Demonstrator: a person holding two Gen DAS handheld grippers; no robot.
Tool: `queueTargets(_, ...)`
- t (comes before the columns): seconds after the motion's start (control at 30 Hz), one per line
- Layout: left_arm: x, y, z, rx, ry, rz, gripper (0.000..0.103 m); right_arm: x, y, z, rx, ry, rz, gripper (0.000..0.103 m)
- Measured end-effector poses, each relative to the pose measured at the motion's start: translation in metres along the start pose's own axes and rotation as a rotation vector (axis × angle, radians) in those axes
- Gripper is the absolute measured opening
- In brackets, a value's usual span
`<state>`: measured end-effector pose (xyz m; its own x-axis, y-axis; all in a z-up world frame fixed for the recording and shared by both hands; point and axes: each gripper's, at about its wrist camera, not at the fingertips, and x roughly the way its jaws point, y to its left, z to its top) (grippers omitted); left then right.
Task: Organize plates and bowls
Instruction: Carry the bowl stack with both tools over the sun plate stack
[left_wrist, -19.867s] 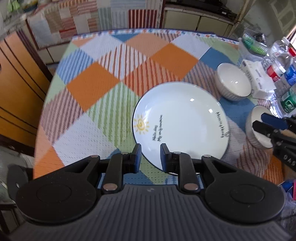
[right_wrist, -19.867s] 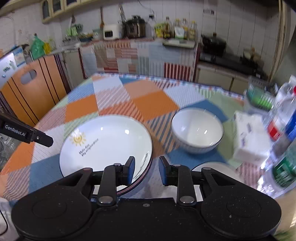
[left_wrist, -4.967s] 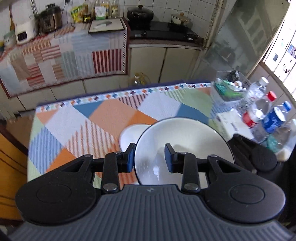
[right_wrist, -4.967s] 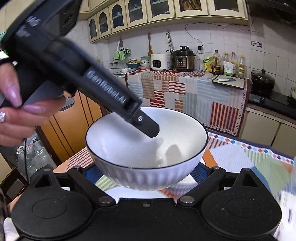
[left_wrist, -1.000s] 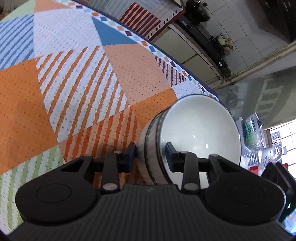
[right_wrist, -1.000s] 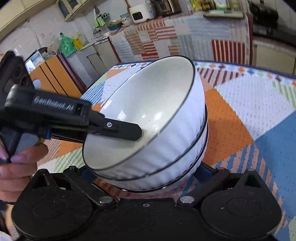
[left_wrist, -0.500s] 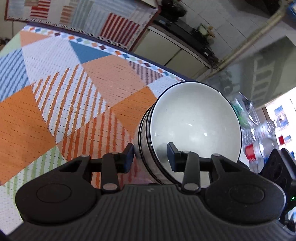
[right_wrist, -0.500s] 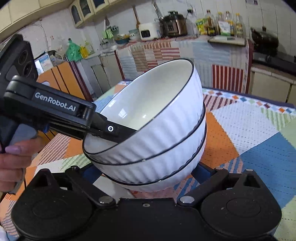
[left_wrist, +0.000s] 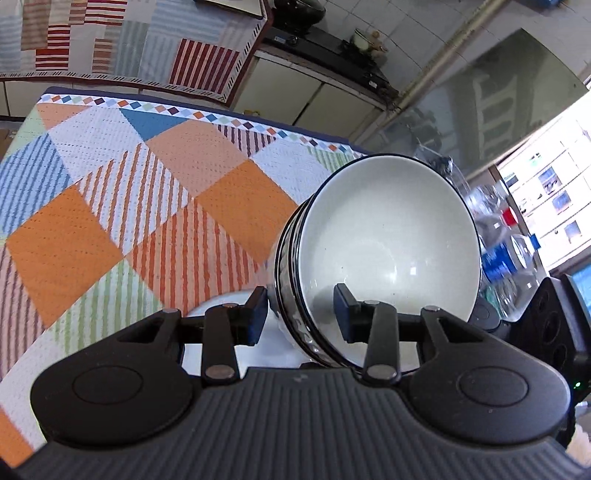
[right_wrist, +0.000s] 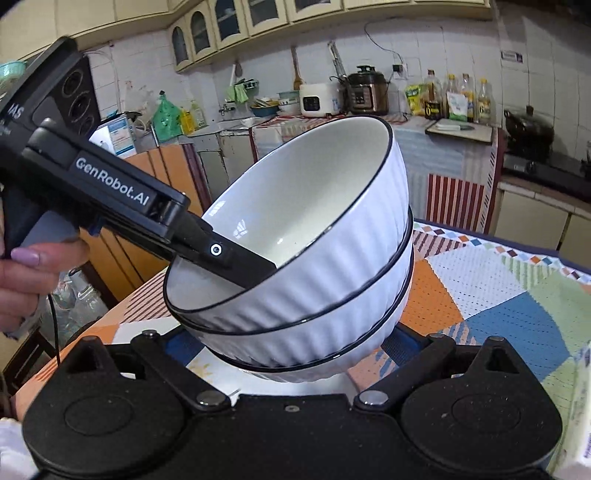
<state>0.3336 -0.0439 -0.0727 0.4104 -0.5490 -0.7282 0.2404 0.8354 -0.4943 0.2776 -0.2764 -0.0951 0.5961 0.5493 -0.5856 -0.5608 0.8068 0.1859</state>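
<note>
The hand (right_wrist: 26, 280) at the far left of the right wrist view holds the left gripper (left_wrist: 299, 314), whose housing is marked "GenRobot.AI". This gripper grasps the near wall of the stacked bowls (right_wrist: 306, 266): one finger (right_wrist: 236, 262) lies inside the top bowl (left_wrist: 388, 251), the other outside the stack. The jaws are clenched on the rims, partly apart, with the bowl walls between the pads.

The stack consists of white ribbed bowls with dark rim lines, nested one in another. It is tilted, mouth turned toward the left gripper, and is raised clear of the checked tablecloth (left_wrist: 129, 206).

The right gripper (right_wrist: 291, 350) cradles the lower bowl (right_wrist: 325, 343) from beneath. Its jaws stand wide, with the bowl base between the blue pads; the pad contact is hidden by the bowl.

A white plate (left_wrist: 218, 304) with a sun print lies on the tablecloth directly below the stack, near both grippers. Water bottles (left_wrist: 506, 251) stand blurred at the right table edge. A kitchen counter (right_wrist: 461, 147) occupies the far side.
</note>
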Motion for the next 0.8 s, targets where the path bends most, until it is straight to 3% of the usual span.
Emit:
queueTargets(0.4, -0.038, -0.009, -0.054, 0.034, 0.02, 0.065, 0.037, -0.023, 0.041, -0.023, -0.059, 0.005, 0.033, 0.101)
queueTargets(0.8, -0.009, 0.016, -0.086, 0.0, 0.101, 0.087, 0.037, -0.004, 0.049, -0.055, -0.071, 0.072, 0.049, 0.101)
